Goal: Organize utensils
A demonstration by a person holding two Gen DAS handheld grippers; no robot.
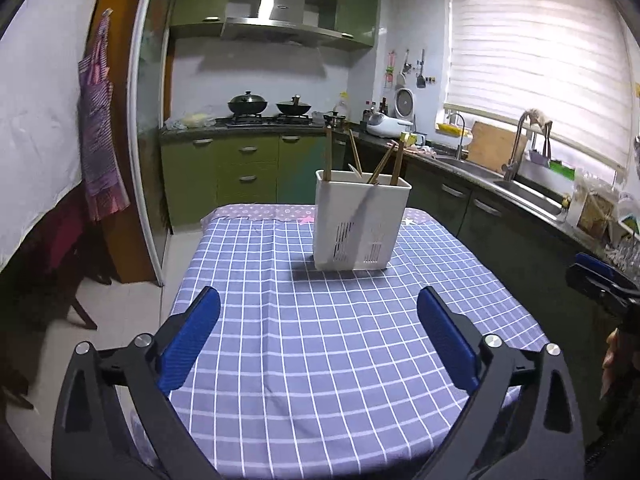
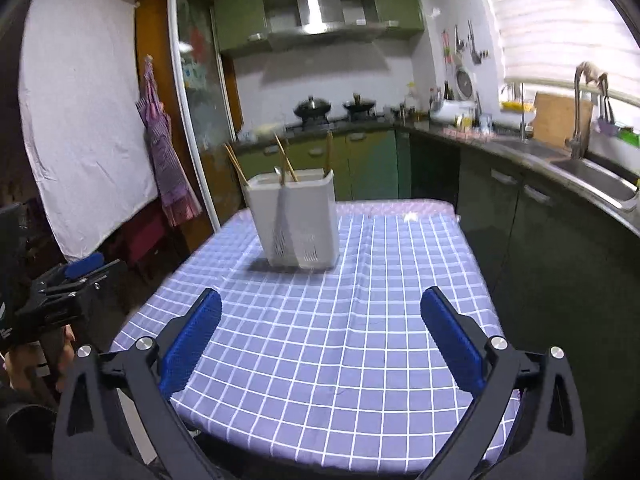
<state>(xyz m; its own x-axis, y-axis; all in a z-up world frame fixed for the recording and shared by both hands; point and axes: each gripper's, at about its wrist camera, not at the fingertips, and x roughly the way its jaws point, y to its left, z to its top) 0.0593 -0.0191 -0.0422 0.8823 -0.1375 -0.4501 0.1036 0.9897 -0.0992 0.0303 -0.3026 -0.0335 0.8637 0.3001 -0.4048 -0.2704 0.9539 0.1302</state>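
A white slotted utensil holder (image 1: pixel 360 224) (image 2: pixel 296 220) stands upright on the far half of the table. Several wooden chopsticks (image 1: pixel 384 162) (image 2: pixel 285 160) lean out of its top. My left gripper (image 1: pixel 318 300) hovers over the near part of the blue checked tablecloth (image 1: pixel 320 360), its blue pads wide apart with nothing between them. My right gripper (image 2: pixel 320 302) is likewise open and empty above the cloth (image 2: pixel 340 360), well short of the holder. Each gripper shows at the edge of the other's view: the right gripper (image 1: pixel 604 280), the left gripper (image 2: pixel 76 276).
Green kitchen cabinets (image 1: pixel 248 168) and a stove with two black woks (image 1: pixel 248 104) line the back wall. A steel sink with a tap (image 1: pixel 516 152) runs along the right counter. A striped apron (image 1: pixel 98 128) hangs at left. Part of a person's hand (image 1: pixel 614 354) shows at right.
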